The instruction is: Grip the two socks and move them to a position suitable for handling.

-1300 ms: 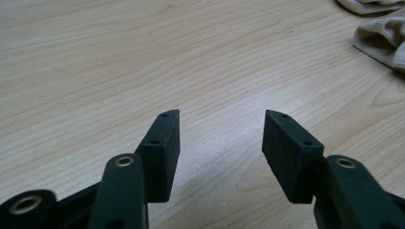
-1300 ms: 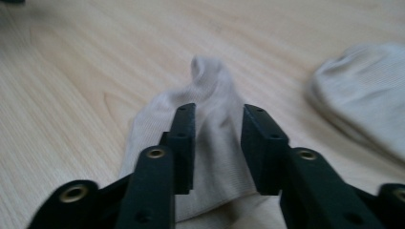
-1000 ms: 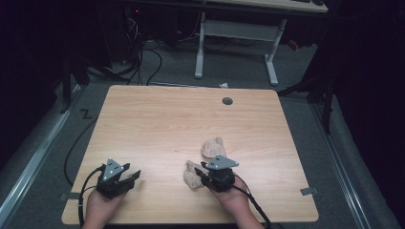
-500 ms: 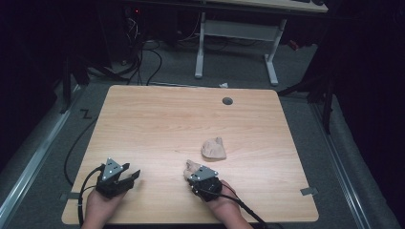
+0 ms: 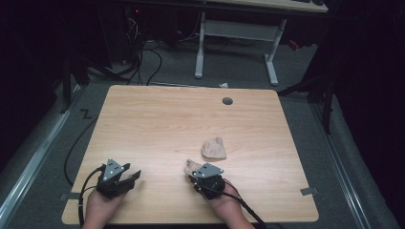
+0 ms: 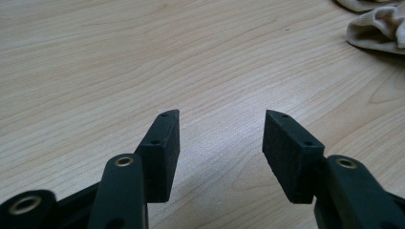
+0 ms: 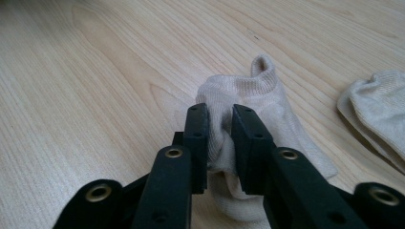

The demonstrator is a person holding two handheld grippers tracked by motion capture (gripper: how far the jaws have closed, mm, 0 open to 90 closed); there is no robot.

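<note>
Two cream ankle socks lie on the wooden table [image 5: 157, 119]. My right gripper [image 5: 193, 173] [image 7: 220, 115] is shut on the nearer sock [image 5: 192, 166] [image 7: 260, 93]: its jaws have just been closing and now pinch a fold of the fabric between the pads. The sock still rests on the table. The second sock [image 5: 213, 148] [image 7: 378, 107] lies bunched a little farther back and to the right, untouched. Near the table's front left, my left gripper [image 5: 133, 176] [image 6: 220, 128] rests open with bare wood between its jaws. In the left gripper view, a sock [image 6: 379, 29] shows at the top right corner.
A round cable hole [image 5: 227, 100] sits near the table's far edge. Past that edge stand a white desk frame [image 5: 236, 29] and loose cables [image 5: 143, 52] on the floor. Both forearms enter over the front edge.
My right gripper has shifted left and toward the front edge, dropped onto the nearer sock and closed its jaws on a fold. The left gripper has not moved.
</note>
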